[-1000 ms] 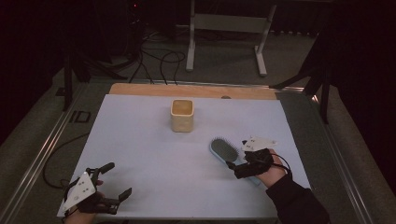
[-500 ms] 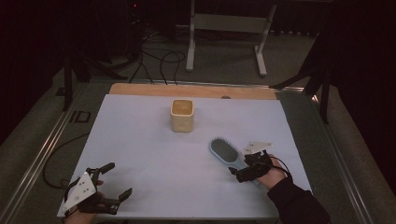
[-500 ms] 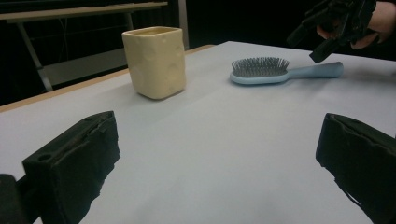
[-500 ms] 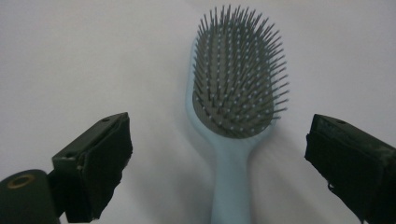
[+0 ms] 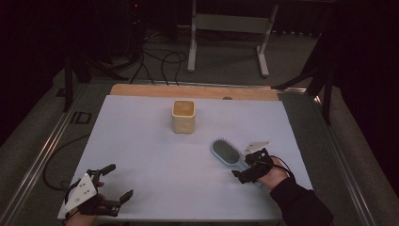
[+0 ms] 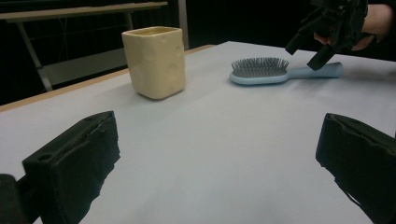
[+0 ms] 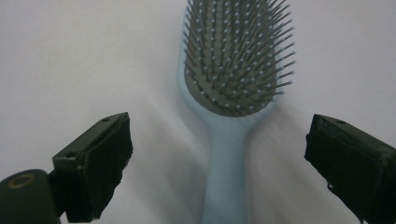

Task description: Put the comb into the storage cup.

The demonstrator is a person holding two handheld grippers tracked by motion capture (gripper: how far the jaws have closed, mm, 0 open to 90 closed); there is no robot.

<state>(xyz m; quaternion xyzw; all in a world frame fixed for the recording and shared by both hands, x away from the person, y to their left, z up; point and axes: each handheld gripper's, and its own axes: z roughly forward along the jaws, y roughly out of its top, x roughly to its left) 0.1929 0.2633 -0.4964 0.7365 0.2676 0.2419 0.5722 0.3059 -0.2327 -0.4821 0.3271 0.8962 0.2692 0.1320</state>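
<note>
Right tool (image 7: 217,172) agape astride hairbrush (image 7: 233,93) handle

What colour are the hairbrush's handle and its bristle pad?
The hairbrush has a light blue handle and a grey bristle pad; the right gripper view shows it best.

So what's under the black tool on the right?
The light blue handle of the hairbrush lies on the white table below the open right tool, between its jaws. The handle's far end is out of sight.
</note>
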